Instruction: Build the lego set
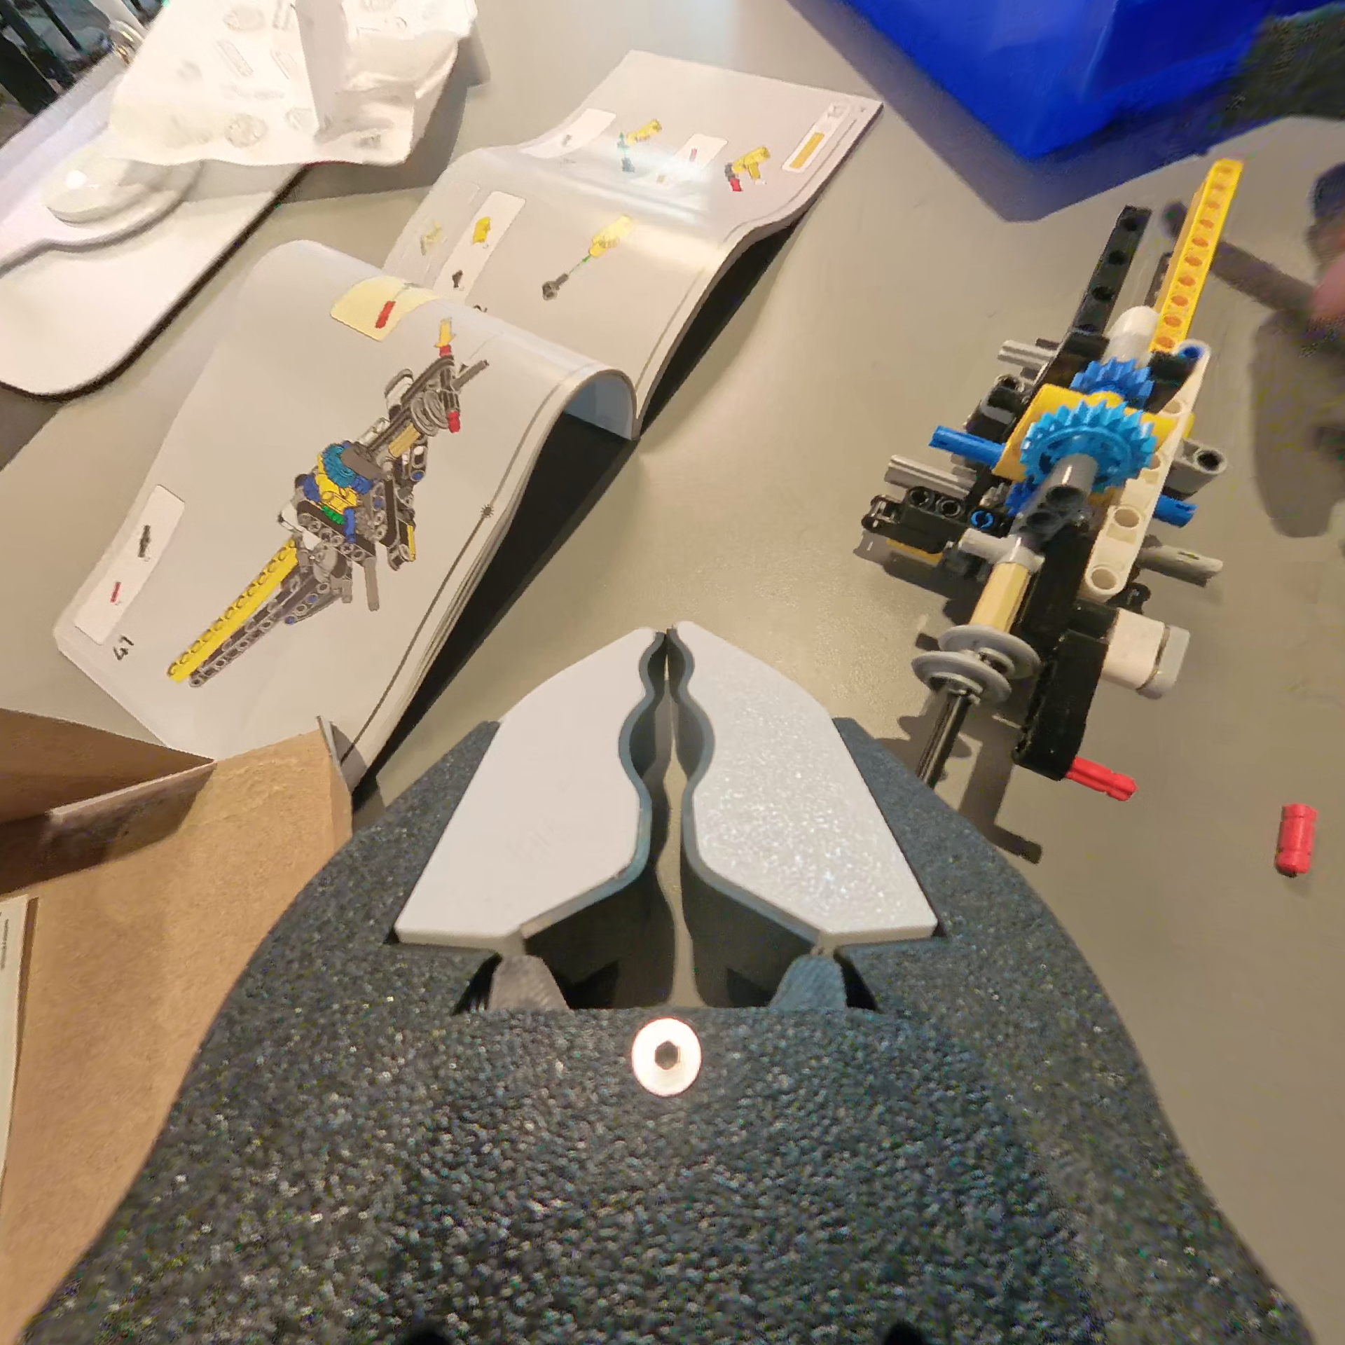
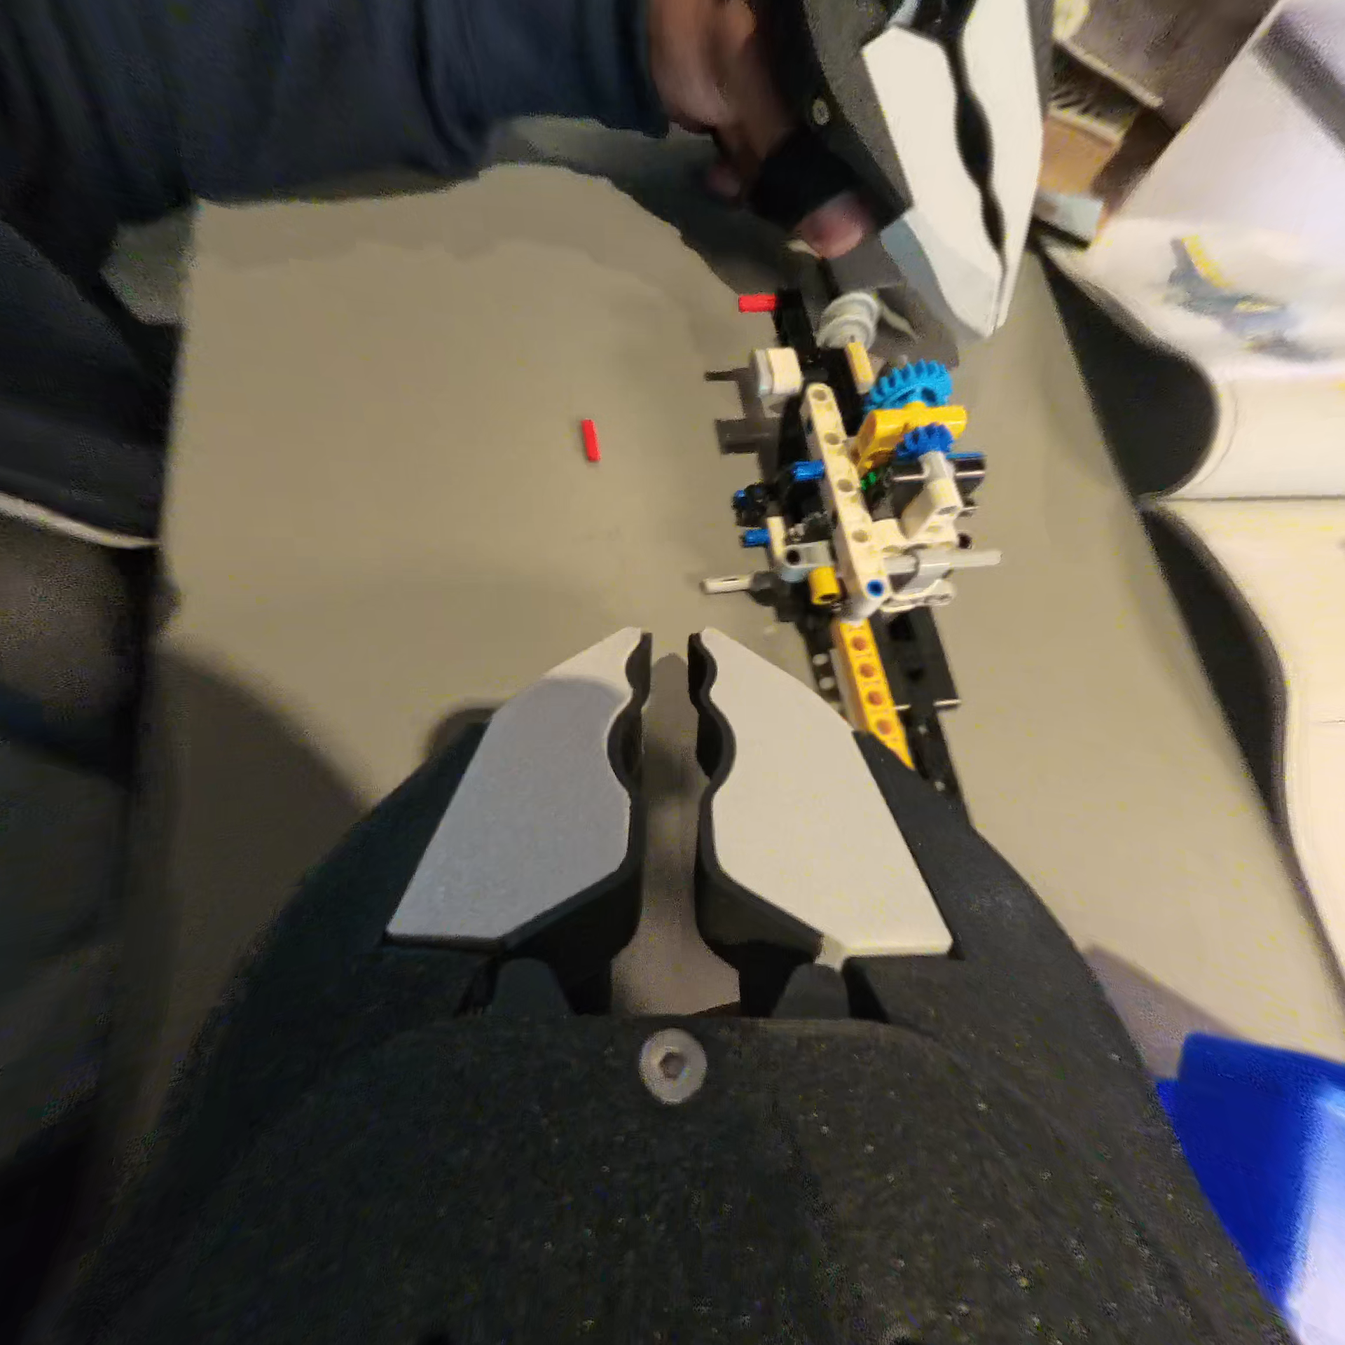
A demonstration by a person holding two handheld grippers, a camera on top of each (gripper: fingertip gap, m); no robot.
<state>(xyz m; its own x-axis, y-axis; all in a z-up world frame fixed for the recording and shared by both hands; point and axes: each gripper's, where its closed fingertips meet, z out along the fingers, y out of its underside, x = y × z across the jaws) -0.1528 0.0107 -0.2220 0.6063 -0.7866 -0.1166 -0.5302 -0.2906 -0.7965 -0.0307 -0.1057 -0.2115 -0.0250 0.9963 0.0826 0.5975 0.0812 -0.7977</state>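
Observation:
The partly built lego model (image 1: 1055,495), with yellow and black beams, blue gears and a tan axle, lies on the grey table; it also shows in the right wrist view (image 2: 859,495). A red pin (image 1: 1103,779) sticks out of its black end. A loose red pin (image 1: 1295,837) lies beside it on the table, and also shows in the right wrist view (image 2: 591,440). My left gripper (image 1: 668,637) is shut and empty, left of the model's grey-disc end; it also shows in the right wrist view (image 2: 984,320). My right gripper (image 2: 669,640) is slightly open and empty, by the model's yellow beam end.
An open instruction booklet (image 1: 364,473) lies left of the model. A blue bin (image 1: 1092,58) stands at the back right, a cardboard box (image 1: 145,873) at the near left, and a white paper bag (image 1: 291,73) at the back left. A person's dark sleeve (image 2: 291,73) borders the table. The grippers' ends are close to 15 cm from one another. The loose red pin (image 1: 1295,837) lies some 9 cm from my right tips, 15 cm from my left tips. It turns up in the right wrist view (image 2: 594,437) as well.

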